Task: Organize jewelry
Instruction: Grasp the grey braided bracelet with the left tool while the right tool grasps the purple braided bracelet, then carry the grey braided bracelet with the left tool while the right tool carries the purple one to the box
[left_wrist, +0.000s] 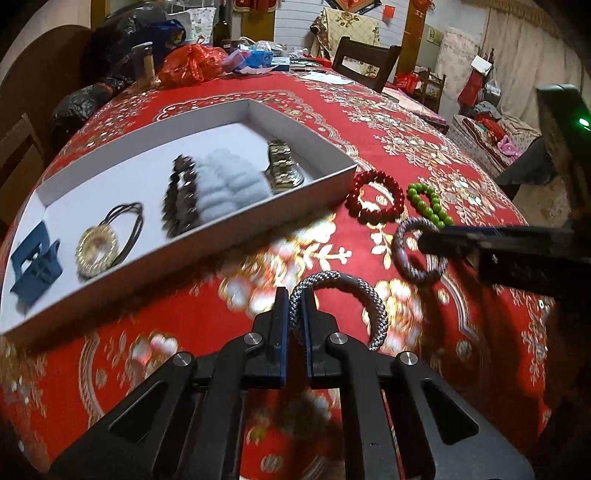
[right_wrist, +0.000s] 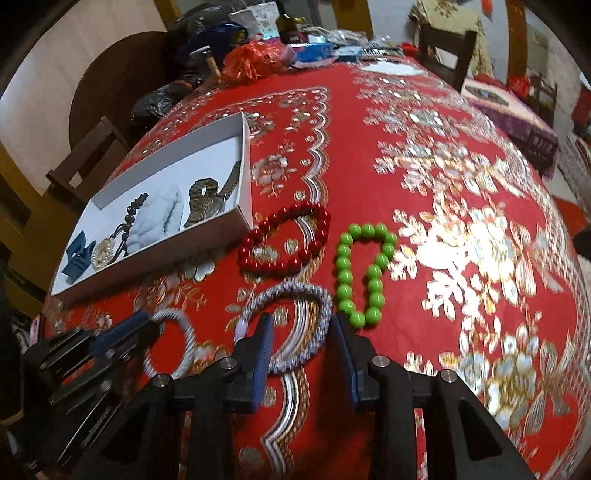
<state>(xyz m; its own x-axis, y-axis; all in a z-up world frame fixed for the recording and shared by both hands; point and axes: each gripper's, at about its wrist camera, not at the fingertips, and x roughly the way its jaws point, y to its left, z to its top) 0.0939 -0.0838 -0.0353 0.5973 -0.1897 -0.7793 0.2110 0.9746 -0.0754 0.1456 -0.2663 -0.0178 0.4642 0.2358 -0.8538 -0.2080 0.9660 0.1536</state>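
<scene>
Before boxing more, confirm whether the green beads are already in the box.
No: the green beads lie on the red cloth, outside the white box, right of the red beads.

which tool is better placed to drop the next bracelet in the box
Left. The left tool is already shut on the grey braided bracelet, and the white box lies just ahead to its left. The right tool is open, only straddling the lilac braided bracelet on the tablecloth.
</scene>
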